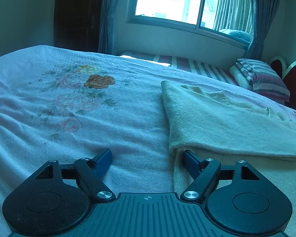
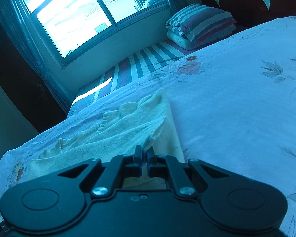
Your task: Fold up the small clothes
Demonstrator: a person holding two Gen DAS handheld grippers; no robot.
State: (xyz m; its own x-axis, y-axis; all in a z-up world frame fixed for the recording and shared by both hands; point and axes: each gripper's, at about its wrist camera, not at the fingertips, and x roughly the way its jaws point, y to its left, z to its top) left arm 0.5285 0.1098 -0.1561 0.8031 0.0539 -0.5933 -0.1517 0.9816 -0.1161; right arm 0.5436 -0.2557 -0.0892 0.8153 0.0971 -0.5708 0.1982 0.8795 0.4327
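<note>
Bedspread (image 1: 49, 118), white and floral, lies bare from nine to twelve o'clock of the cream garment (image 1: 217, 118), whose folded edge runs toward one o'clock. Left gripper (image 1: 146, 158) stands wide and empty beside that edge; right gripper (image 2: 145, 152) pinches a lifted cream hem.

Ahead-left of left gripper (image 1: 146, 158): wide bare stretch of floral bedspread (image 1: 69, 102), low wrinkles only, free passage. Between wide-apart fingers: bare bedspread, nothing caught. Just right of right-hand finger (image 1: 189, 160): folded edge of cream garment (image 1: 217, 122), low soft ridge, blocks low sideways sweep. Right of right gripper (image 2: 145, 152): open bedspread, clear. Ahead-left of right gripper: lumpy garment folds. Far ahead, well apart: striped pillow stack (image 2: 199, 23), wall under window (image 1: 187, 0).
</note>
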